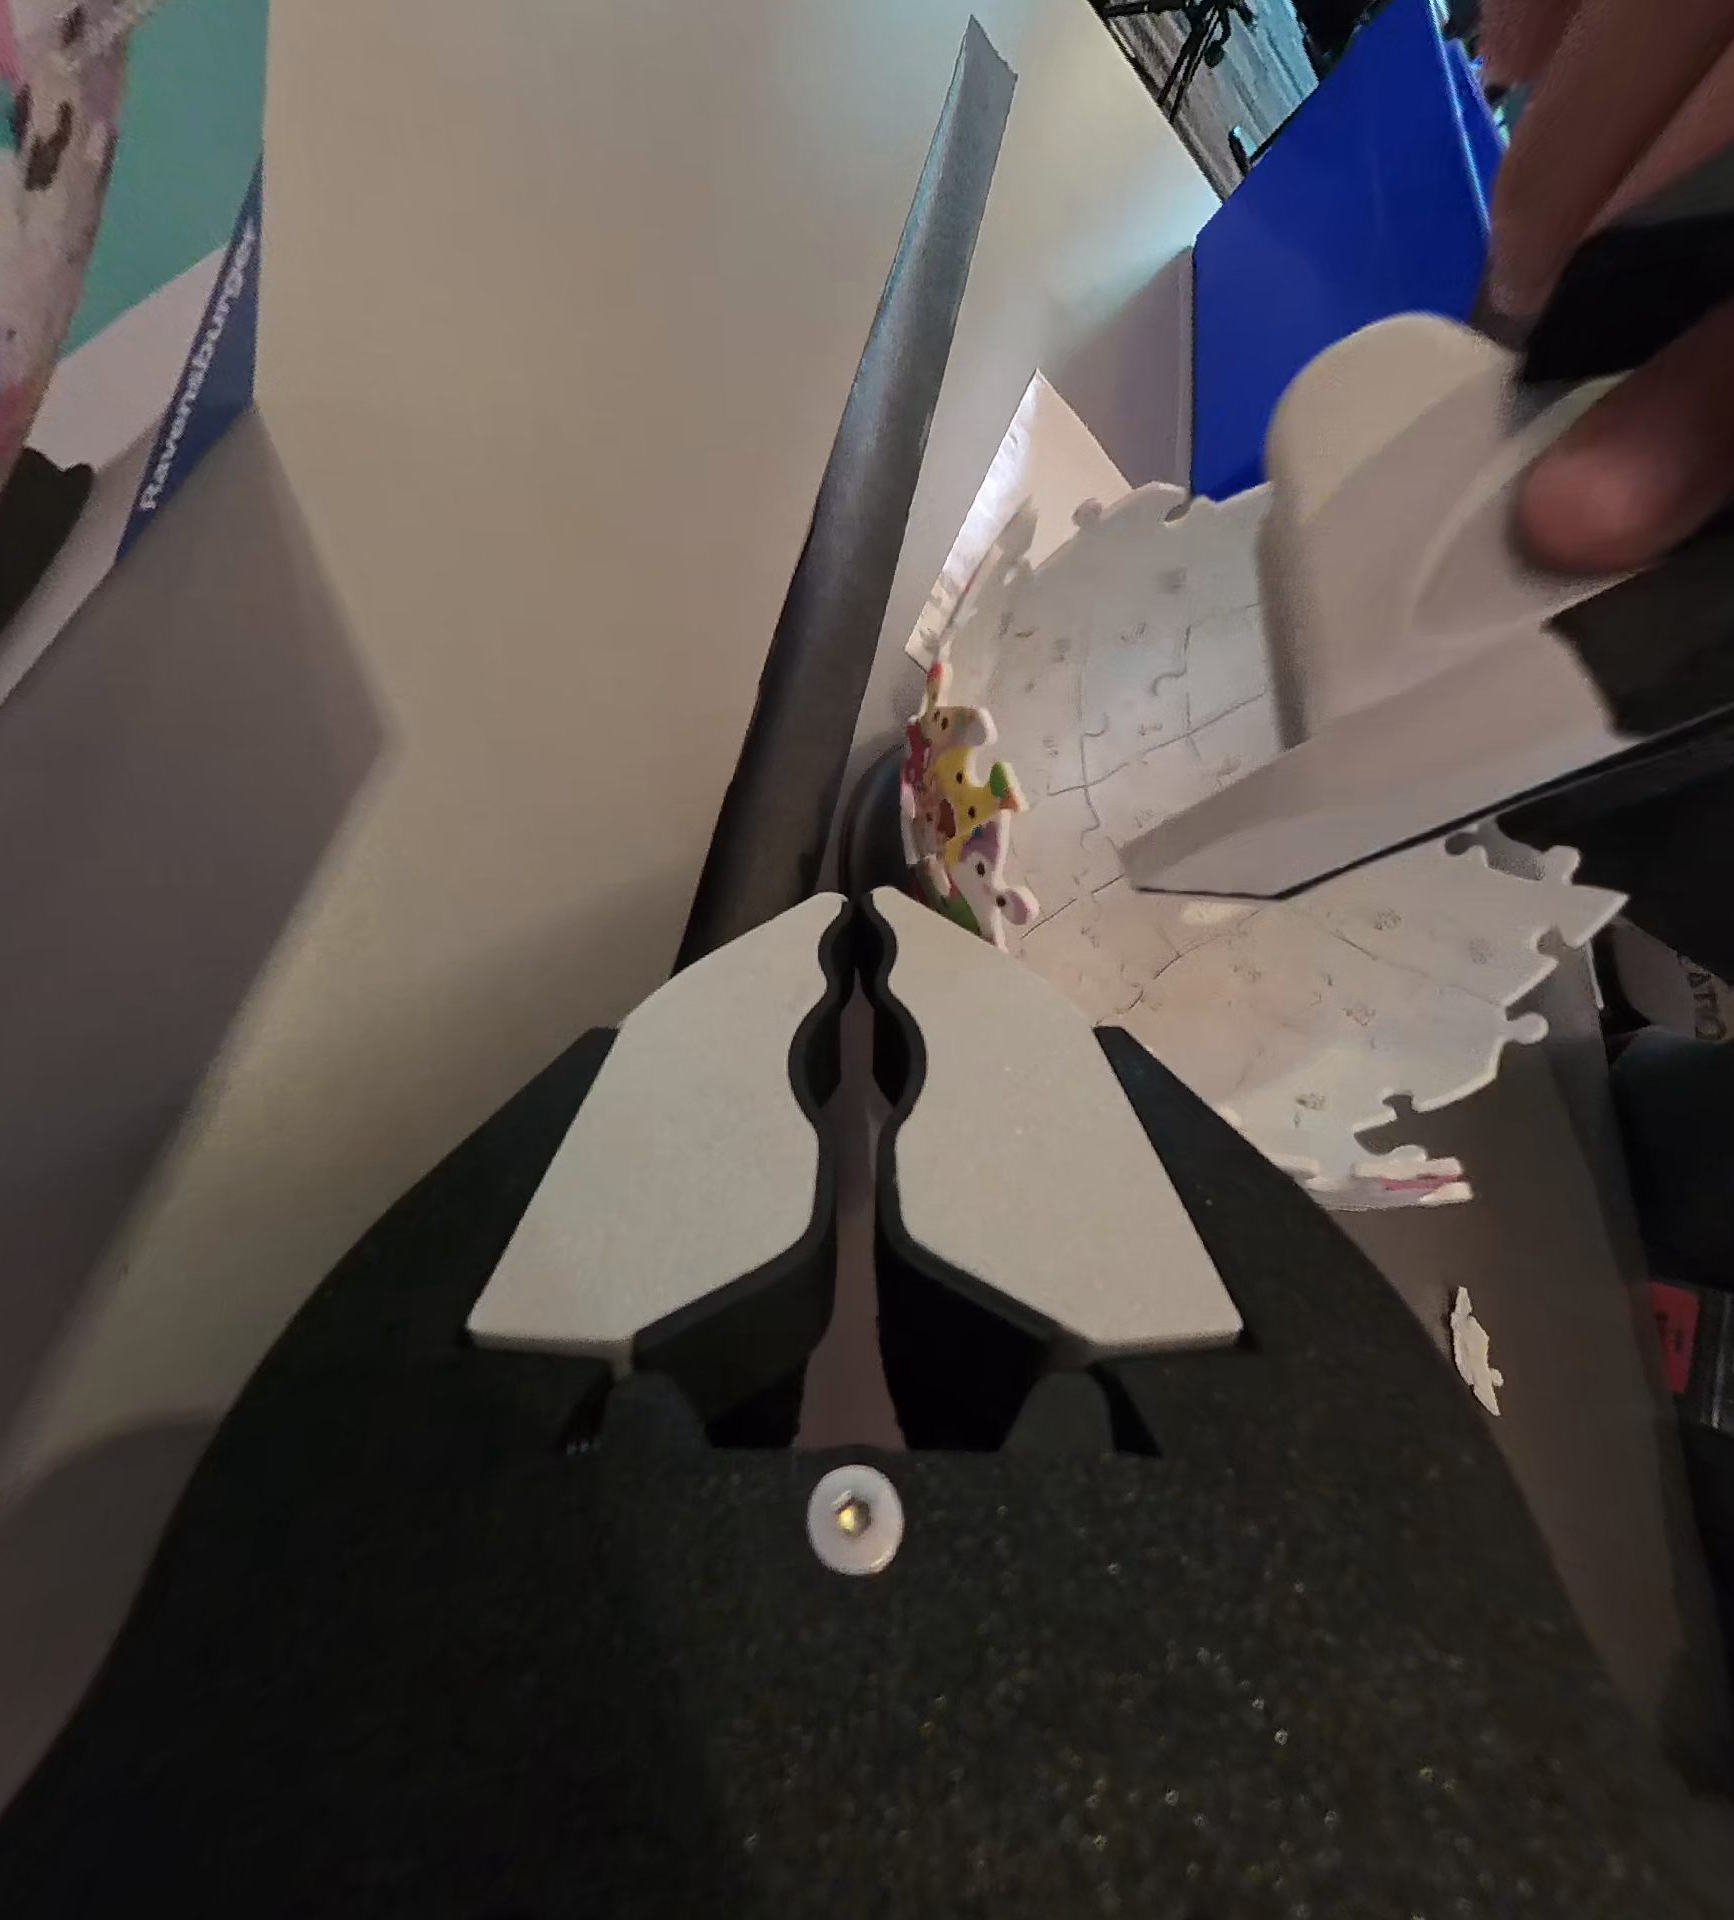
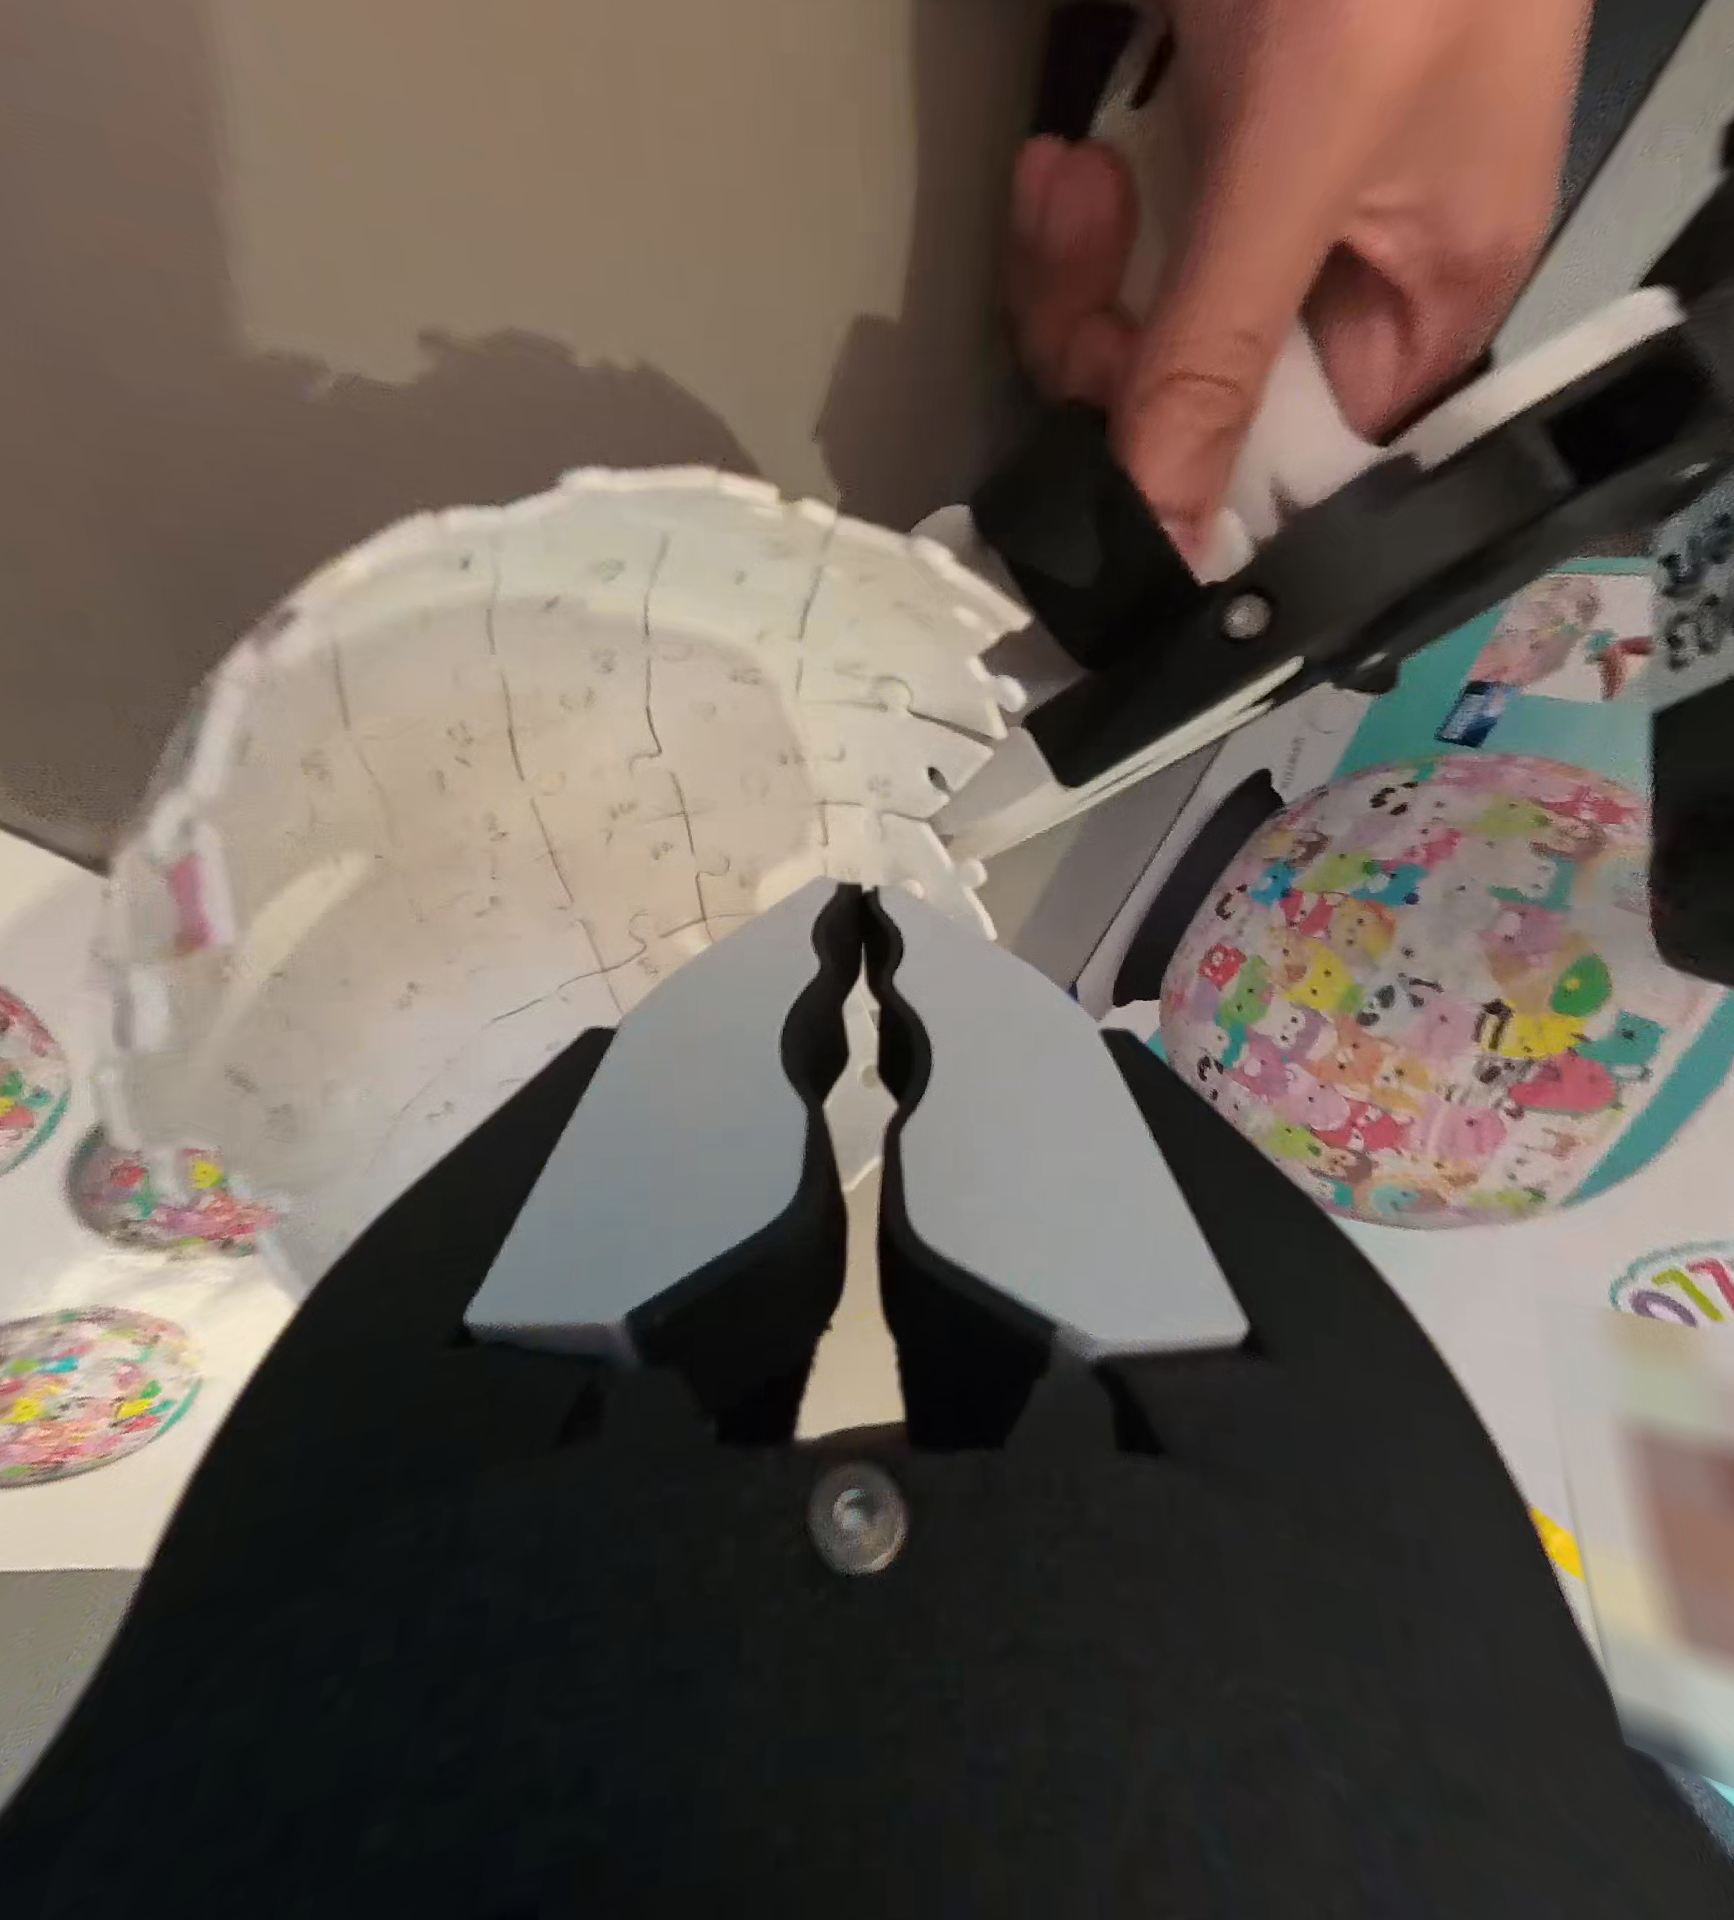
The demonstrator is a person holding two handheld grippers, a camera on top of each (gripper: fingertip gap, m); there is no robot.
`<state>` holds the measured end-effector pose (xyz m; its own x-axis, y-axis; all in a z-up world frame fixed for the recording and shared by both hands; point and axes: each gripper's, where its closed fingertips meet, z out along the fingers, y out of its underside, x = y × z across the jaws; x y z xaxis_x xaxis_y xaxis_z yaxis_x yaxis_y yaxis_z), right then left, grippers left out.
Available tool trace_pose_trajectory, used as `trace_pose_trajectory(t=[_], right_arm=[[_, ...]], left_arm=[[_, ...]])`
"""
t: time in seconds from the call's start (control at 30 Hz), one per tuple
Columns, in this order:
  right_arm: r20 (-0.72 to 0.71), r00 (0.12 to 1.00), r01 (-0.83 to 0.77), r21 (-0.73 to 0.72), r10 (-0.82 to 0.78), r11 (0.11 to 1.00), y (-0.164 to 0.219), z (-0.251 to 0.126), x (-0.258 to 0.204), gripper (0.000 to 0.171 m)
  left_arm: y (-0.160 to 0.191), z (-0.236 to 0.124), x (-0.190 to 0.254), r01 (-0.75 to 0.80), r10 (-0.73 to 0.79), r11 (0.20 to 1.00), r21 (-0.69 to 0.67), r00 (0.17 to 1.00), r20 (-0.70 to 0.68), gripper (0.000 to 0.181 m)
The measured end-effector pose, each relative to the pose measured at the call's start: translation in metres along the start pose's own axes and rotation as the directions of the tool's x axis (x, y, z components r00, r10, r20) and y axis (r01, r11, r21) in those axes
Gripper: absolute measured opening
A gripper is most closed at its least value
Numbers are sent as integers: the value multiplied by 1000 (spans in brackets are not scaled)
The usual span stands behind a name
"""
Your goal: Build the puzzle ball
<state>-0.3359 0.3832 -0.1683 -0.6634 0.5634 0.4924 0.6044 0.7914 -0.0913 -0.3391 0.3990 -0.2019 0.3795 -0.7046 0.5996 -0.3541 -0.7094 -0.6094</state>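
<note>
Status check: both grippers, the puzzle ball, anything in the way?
Left gripper shut, at half-built puzzle ball rim. Right gripper shut on the rim's edge. Ball open, white inside showing. Loose piece on table; puzzle box close beside.

Grey table, loose puzzle piece, box

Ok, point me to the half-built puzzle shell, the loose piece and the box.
puzzle shell (image 2: 530, 790), right wrist view, white inner wall.
loose piece (image 1: 1476, 1351), left wrist view, its white face.
box (image 2: 1414, 987), right wrist view, printed ball picture.
</note>
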Motion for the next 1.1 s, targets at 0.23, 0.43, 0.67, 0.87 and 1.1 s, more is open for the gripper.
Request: trace_pose_trajectory(t=[0.23, 0.43, 0.67, 0.87, 1.1], right_arm=[[-16, 999, 34, -74, -35, 997, 6, 8, 8, 0], [-43, 999, 29, -101, -33, 995, 8, 7, 7, 0], [-27, 999, 15, -120, -18, 993, 14, 14, 4, 0], [-27, 1000, 2, -128, -5, 992, 16, 16, 4, 0], [-17, 1000, -17, -135, 15, 991, 16, 17, 4, 0]], left_arm=[[-5, 3, -2, 0, 0, 1000, -4, 1000, -11, 0], [-9, 3, -6, 5, -5, 1000, 3, 1000, -4, 0], [-13, 7, -7, -14, 14, 1000, -3, 1000, -3, 0], [-13, 11, -7, -25, 25, 999, -24, 1000, 3, 0], [-12, 12, -8, -28, 28, 999, -26, 999, 17, 0]])
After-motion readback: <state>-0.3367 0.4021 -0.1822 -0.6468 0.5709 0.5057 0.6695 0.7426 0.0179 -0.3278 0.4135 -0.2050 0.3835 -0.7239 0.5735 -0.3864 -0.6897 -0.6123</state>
